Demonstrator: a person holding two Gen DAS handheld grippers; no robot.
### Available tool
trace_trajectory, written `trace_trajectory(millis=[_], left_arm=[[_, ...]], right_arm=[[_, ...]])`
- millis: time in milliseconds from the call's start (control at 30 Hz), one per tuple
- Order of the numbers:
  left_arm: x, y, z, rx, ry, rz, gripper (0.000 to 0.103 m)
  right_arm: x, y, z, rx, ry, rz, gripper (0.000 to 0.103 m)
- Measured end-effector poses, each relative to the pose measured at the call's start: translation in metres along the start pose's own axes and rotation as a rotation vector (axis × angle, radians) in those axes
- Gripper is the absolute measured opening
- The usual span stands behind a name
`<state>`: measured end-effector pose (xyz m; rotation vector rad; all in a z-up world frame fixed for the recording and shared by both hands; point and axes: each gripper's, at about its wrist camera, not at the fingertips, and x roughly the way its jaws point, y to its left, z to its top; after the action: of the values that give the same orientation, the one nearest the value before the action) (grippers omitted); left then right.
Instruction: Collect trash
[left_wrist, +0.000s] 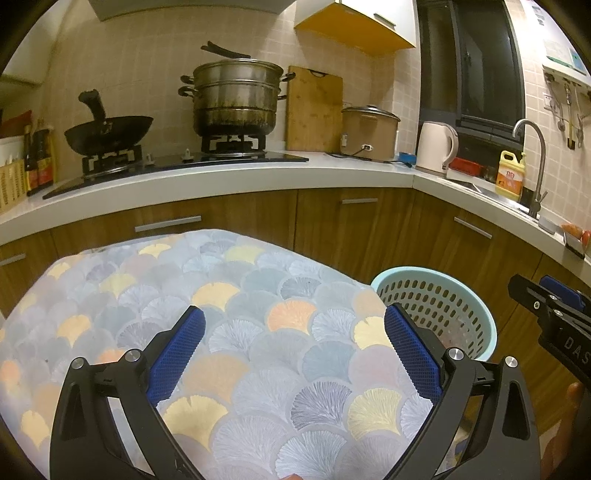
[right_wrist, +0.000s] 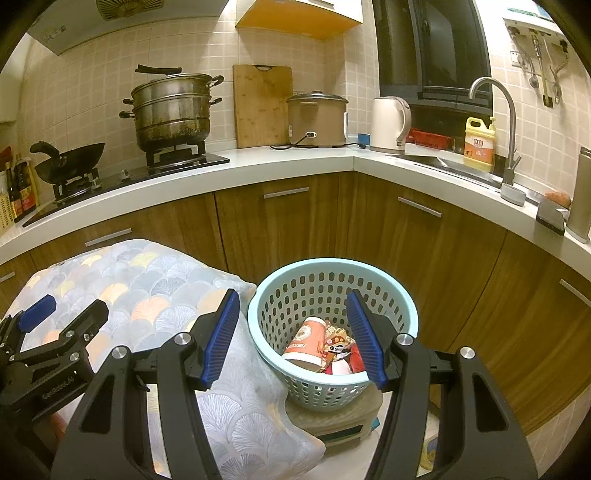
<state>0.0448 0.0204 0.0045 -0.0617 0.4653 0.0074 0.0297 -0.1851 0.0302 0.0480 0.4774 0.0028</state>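
A light blue perforated basket (right_wrist: 332, 273) stands on a low stool, right of a table covered with a fan-patterned cloth (left_wrist: 258, 295). Inside lie an orange and white paper cup (right_wrist: 306, 343) and crumpled wrappers (right_wrist: 338, 345). My right gripper (right_wrist: 295, 314) is open and empty, hovering just above the basket's near rim. My left gripper (left_wrist: 293, 332) is open and empty over the cloth, with the basket (left_wrist: 436, 295) to its right. The left gripper also shows at the left of the right wrist view (right_wrist: 55, 317), and the right gripper at the right edge of the left wrist view (left_wrist: 550, 306).
A kitchen counter (right_wrist: 258, 162) wraps round behind, with a wok (right_wrist: 70, 158), a steamer pot (right_wrist: 173, 110), a cutting board, a rice cooker (right_wrist: 317, 118), a kettle (right_wrist: 389, 123) and a sink with a tap. Wooden cabinets (right_wrist: 295, 229) stand below it.
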Motion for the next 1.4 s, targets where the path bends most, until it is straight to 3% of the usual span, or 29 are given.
trace_trajectory(millis=[1400], left_arm=[[-0.0033, -0.0039, -0.0013, 0.021, -0.016, 0.014, 0.095]], right_arm=[[0.0056, -0.0048, -0.0049, 0.032, 0.026, 0.019, 0.057]])
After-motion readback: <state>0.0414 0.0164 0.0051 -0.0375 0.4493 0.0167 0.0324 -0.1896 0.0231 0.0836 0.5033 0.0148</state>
